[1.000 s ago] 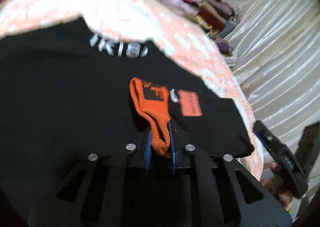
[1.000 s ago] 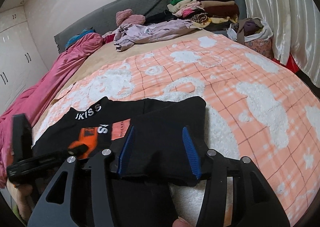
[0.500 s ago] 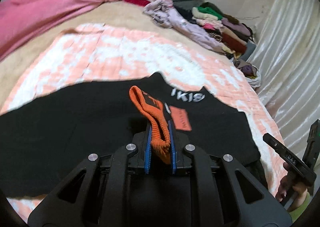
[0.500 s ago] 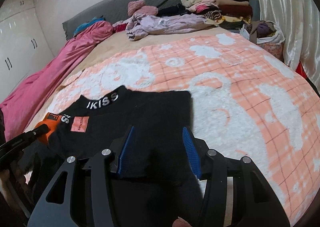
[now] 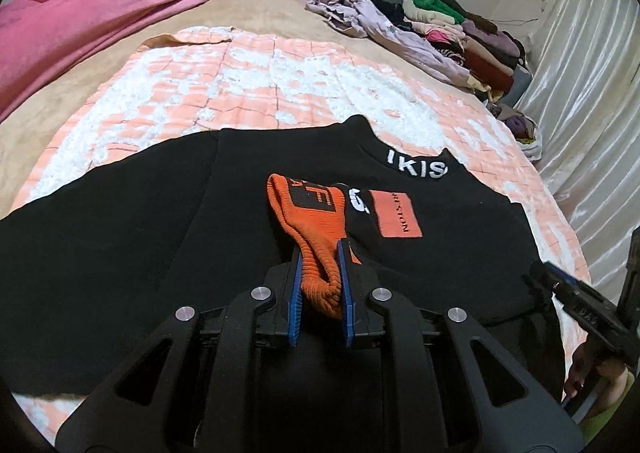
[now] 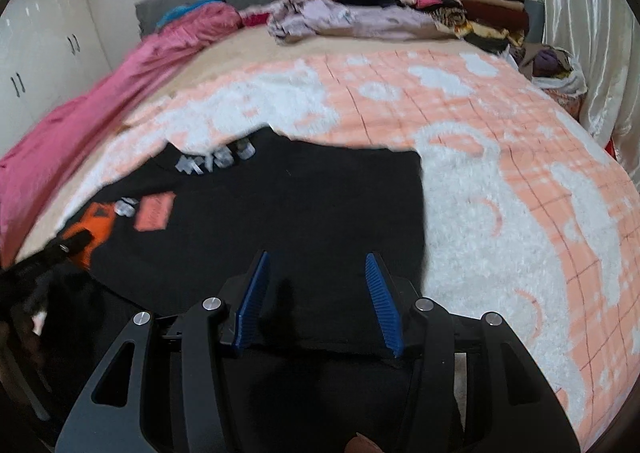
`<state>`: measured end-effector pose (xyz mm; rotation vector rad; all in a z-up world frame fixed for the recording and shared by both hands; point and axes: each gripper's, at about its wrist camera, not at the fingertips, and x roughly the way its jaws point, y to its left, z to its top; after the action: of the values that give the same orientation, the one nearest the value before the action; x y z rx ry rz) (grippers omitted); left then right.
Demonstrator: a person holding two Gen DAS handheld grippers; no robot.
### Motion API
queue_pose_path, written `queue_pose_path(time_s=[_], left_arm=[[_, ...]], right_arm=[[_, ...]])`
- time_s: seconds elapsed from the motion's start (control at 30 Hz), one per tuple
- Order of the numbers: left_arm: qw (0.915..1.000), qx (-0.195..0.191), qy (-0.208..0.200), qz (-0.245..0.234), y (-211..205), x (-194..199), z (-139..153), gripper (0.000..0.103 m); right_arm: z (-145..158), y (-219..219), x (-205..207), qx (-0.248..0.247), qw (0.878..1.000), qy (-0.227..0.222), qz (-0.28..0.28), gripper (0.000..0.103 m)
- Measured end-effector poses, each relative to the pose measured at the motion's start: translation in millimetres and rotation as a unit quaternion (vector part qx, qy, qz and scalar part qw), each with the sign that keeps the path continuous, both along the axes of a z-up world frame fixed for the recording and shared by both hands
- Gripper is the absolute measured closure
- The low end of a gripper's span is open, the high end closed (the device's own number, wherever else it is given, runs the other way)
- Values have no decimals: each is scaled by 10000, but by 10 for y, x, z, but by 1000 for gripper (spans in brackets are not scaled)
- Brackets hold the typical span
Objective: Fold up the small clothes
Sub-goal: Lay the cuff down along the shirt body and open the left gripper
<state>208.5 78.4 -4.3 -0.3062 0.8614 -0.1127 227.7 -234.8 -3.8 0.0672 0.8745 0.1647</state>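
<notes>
The black top point(image 5: 160, 237) lies spread flat across the lower half of both views, on my peach-and-white blanket point(image 5: 256, 69). White letters run along its collar point(image 5: 416, 169), and an orange patch point(image 5: 394, 213) sits just below them. My left gripper point(image 5: 320, 277) is clamped on the ribbed orange cuff point(image 5: 308, 213), which is drawn in over the black cloth at frame centre. My right gripper point(image 6: 316, 293) stands with its blue pads apart over the garment's lower right edge, black cloth between them; whether they press it I cannot tell. A pink quilt point(image 5: 80, 13) fills the upper left, folded clothes point(image 6: 472, 1) are stacked upper right, and loose lilac clothing point(image 6: 352, 17) lies beside them.
</notes>
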Motion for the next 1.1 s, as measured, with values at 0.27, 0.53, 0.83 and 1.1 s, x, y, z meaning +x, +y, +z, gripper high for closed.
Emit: queue_pose_path(time_s=[0.27, 0.53, 0.83, 1.1], left_arm=[[9993, -5, 306, 215, 173, 51, -114, 91], [9982, 47, -9, 605, 447, -73, 104, 91], [9965, 664, -448, -234, -168, -138, 263, 90], [9969, 509, 351, -491, -155, 67, -166, 86]], right_arm=[[-265, -9, -13, -317, 9989, 324, 84, 54], [-131, -65, -126, -73, 9998, 139, 141, 50], [79, -32, -134, 84, 9997, -208, 126, 50], [-52, 38, -58, -15, 9999, 12, 149, 50]])
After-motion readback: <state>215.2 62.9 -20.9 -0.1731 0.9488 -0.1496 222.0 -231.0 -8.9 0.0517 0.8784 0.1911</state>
